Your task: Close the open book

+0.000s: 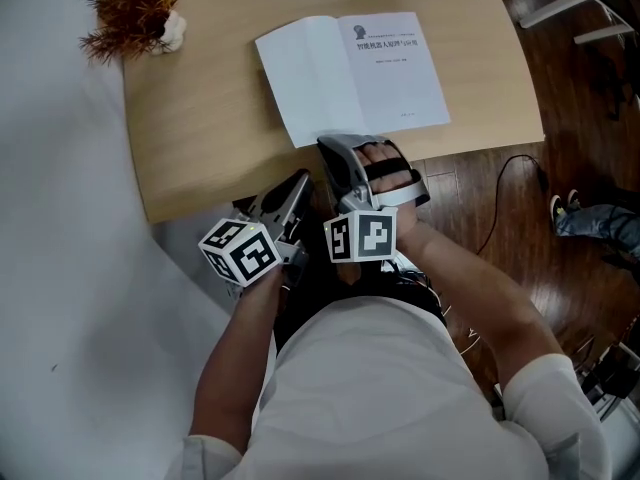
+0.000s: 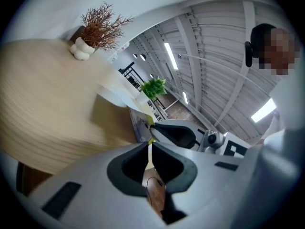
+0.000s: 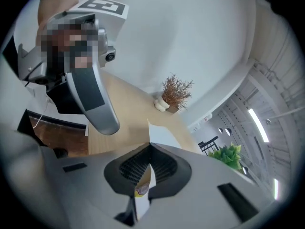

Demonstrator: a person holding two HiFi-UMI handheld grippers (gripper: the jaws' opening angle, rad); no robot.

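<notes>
The open book (image 1: 350, 73) lies flat on the wooden table (image 1: 220, 138), with a blank white page on the left and a printed title page on the right. My right gripper (image 1: 330, 146) sits at the book's near edge by the spine. In the right gripper view its jaws (image 3: 149, 146) are shut on a thin white sheet of the book (image 3: 159, 135). My left gripper (image 1: 300, 180) hovers just off the table's near edge, left of the right one. Its jaws (image 2: 149, 144) are shut with nothing between them. The book's edge (image 2: 139, 123) shows ahead of it.
A dried-plant ornament (image 1: 135, 8) stands at the table's far left corner. The table's near edge runs just under both grippers. A black cable (image 1: 510, 183) lies on the wood floor to the right, and a shoe (image 1: 590, 218) and chair legs (image 1: 580, 13) lie further right.
</notes>
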